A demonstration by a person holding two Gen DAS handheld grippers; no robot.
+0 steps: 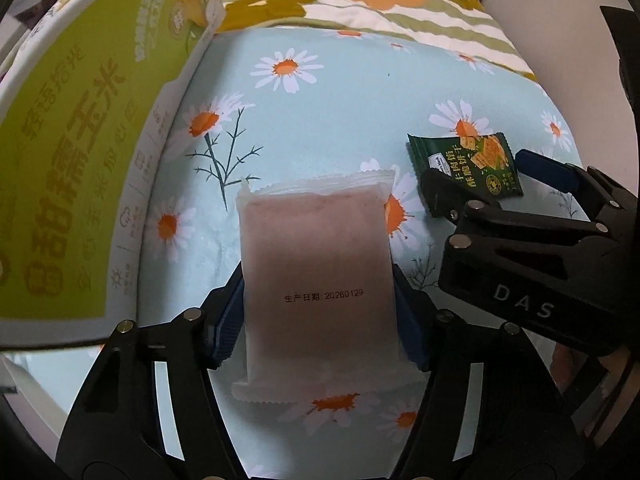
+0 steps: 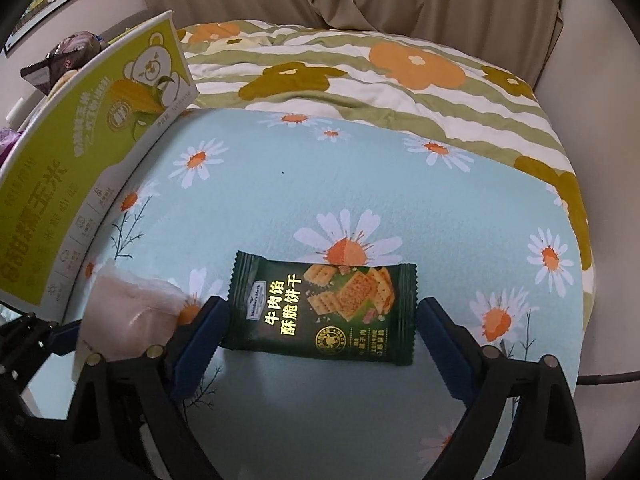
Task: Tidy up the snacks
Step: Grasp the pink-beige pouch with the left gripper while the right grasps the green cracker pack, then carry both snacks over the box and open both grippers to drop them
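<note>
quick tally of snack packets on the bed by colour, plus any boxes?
Pink translucent packet: 1, between the left gripper pads
Dark green cracker packet: 1, between the right gripper fingers, not visibly pinched
Green-and-white carton: 1
Total: 3
</note>
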